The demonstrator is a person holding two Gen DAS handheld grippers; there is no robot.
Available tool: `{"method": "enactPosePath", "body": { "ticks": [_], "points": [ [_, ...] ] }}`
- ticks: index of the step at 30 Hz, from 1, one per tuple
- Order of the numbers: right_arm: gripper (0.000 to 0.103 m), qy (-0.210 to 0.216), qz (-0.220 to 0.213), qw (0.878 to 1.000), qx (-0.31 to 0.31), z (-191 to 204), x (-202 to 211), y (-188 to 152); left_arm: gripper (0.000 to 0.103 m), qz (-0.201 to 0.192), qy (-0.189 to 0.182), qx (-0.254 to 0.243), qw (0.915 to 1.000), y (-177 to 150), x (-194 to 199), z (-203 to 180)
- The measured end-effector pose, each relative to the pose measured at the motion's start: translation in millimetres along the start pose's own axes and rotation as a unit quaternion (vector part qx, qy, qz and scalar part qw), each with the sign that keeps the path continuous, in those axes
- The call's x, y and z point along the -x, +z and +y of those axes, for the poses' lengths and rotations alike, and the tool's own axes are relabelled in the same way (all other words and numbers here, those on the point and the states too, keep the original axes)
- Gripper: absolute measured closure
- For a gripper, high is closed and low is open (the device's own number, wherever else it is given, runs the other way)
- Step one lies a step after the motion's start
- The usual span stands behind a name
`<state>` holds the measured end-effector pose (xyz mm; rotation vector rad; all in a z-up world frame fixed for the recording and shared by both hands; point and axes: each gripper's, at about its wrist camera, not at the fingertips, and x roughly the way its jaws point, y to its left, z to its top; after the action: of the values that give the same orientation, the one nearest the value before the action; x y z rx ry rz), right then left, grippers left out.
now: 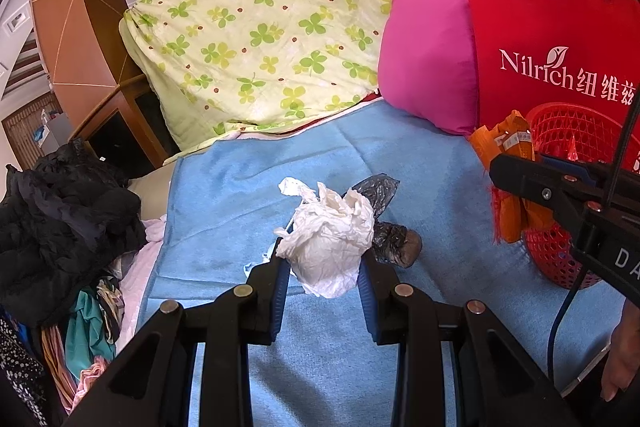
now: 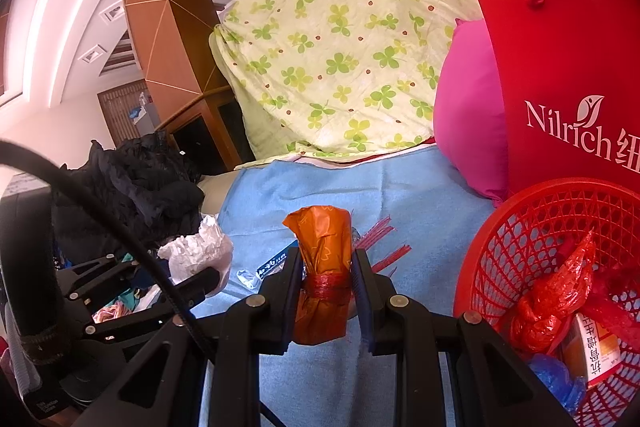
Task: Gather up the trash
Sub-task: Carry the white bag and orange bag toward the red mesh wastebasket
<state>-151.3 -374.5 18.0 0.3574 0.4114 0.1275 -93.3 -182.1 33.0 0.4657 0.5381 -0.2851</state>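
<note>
The left gripper [image 1: 324, 267] is clamped on a crumpled white tissue wad [image 1: 332, 235], held above the light blue towel [image 1: 224, 187] spread over the bed, with a dark crinkled plastic wrapper [image 1: 394, 237] lying just beyond it. The right gripper [image 2: 325, 281] is clamped on an orange plastic bundle tied with a red band [image 2: 322, 267] (thin red strips [image 2: 380, 231] lie on the towel behind it). To the right stands a red plastic mesh basket [image 2: 532, 227] already holding red and blue bags, in front of a red "Nilrich" paper bag [image 2: 560, 75] and a magenta pillow [image 2: 468, 115].
</note>
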Motion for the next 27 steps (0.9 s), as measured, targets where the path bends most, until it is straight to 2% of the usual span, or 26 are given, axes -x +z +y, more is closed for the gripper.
{"method": "enactPosePath", "body": {
  "ticks": [27],
  "points": [
    [0.076, 0.000, -0.007, 1.000, -0.008, -4.1, 2.6, 1.4, 0.069, -0.005, -0.001, -0.011, 0.9999, 5.2, 4.6, -6.4]
  ]
}}
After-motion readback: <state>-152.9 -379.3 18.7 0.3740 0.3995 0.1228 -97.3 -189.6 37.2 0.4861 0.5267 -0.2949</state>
